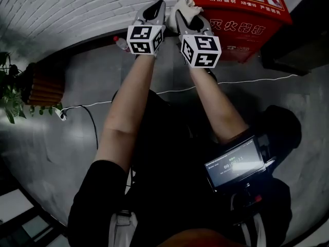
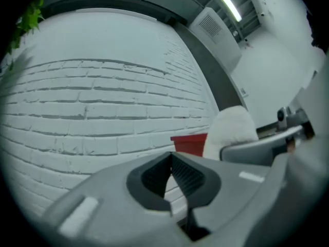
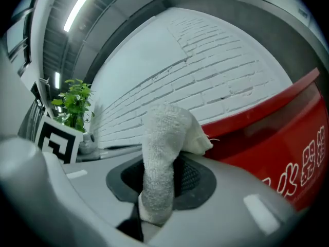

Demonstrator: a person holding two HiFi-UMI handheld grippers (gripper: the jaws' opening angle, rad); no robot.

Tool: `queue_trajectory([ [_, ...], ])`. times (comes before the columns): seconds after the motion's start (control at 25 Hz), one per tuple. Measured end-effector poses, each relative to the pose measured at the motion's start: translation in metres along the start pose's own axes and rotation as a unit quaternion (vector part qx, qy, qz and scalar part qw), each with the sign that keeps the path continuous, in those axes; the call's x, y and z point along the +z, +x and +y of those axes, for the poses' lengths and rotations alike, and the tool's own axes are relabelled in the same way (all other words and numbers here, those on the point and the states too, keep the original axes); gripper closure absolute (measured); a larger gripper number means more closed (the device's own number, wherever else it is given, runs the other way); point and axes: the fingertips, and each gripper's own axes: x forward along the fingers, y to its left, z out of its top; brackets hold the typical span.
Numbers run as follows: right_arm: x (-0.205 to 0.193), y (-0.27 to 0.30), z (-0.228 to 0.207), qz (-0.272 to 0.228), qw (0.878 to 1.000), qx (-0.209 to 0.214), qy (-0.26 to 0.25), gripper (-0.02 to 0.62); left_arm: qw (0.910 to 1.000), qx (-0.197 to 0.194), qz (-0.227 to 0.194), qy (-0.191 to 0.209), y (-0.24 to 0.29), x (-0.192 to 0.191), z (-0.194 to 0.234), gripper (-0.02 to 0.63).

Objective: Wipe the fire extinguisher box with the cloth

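Since the right tongs (image 3: 165, 181) are to do the wiping, they pinch the cloth (image 3: 160, 138) with its bunched end poking forward, close to the red box (image 3: 272, 138) just ahead. Beside them, the left tongs (image 2: 172, 175) are pressed together and empty, probably just out of the way.

Both bare arms reach forward side by side, the left forearm (image 1: 128, 99) and the right forearm (image 1: 216, 104) nearly parallel; the left gripper (image 1: 153, 8) and the right gripper (image 1: 184, 13) point ahead, close beside each other; the left jaws are closed tip to tip with nothing between them; the right jaws are clamped on a white cloth (image 3: 162, 153), which sticks up past their tips.
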Motion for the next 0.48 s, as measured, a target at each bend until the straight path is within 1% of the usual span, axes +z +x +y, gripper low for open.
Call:
queue_trajectory([
  [0.12,-0.008,0.014,0.009,0.011,1.0,0.0,-0.015,0.486,0.9998,-0.009,-0.017,0.007,0.013,0.026,0.017,0.607],
  [0.16,-0.012,0.019,0.012,0.016,1.0,0.002,-0.021,0.486,0.9996,-0.009,-0.026,0.003,0.014,0.031,0.02,0.607],
  [0.24,-0.017,0.029,0.013,0.021,1.0,-0.002,-0.021,0.486,0.999,-0.004,-0.04,-0.022,0.014,0.029,0.023,0.607],
  [0.36,-0.015,0.044,0.007,0.014,1.0,-0.022,0.01,0.486,0.9978,-0.006,-0.039,-0.054,0.013,0.009,0.023,0.607],
  [0.48,-0.011,0.058,0.003,0.004,0.998,-0.039,0.051,0.486,0.9968,-0.008,-0.035,-0.072,0.012,-0.002,0.026,0.607],
])
